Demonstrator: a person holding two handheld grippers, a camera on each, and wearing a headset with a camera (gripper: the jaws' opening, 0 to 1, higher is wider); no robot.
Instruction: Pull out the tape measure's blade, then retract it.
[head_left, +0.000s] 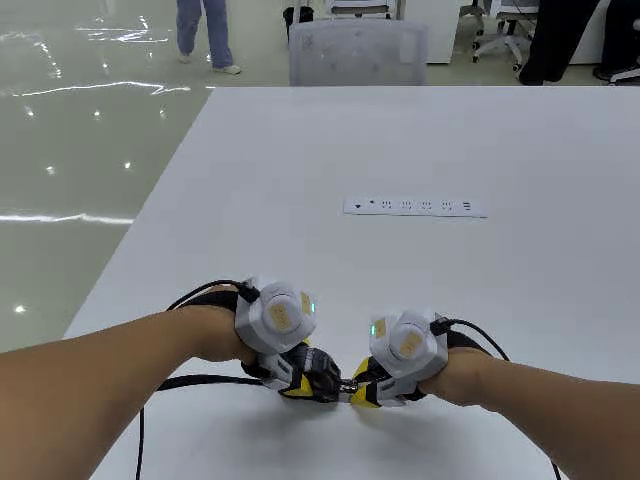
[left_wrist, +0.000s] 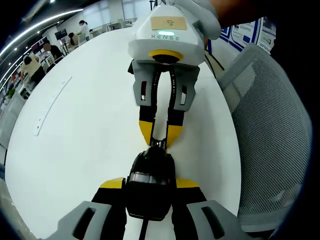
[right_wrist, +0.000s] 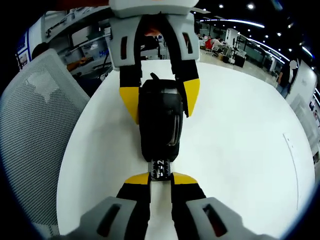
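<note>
White table (head_left: 400, 150) open ahead; left tongs (left_wrist: 150, 184) clamp tape measure (right_wrist: 160, 120), right tongs (right_wrist: 161, 179) pinch blade (right_wrist: 160, 167).

Tape measure (right_wrist: 160, 120) case: blk plastic, semi-gloss, w/ a shinier strip along one side. Blade tip (right_wrist: 159, 168): looks like bare metal, silvery, printed blk marks. Left gripper (left_wrist: 150, 184) & right gripper (right_wrist: 160, 179): bodies wht/grey hard plastic, matt; fingertips (right_wrist: 130, 101) yellow, smooth, dull sheen. Table (head_left: 400, 140): wht top, smooth, matt, only soft glare. Power strip (head_left: 415, 207): wht plastic, smooth. Chair (left_wrist: 270, 135) back: grey open mesh cloth, coarse weave. Floor (head_left: 90, 150): pale, v. glossy, mirror-like light streaks. Cable (head_left: 200, 381): blk, matt sheath.
</note>
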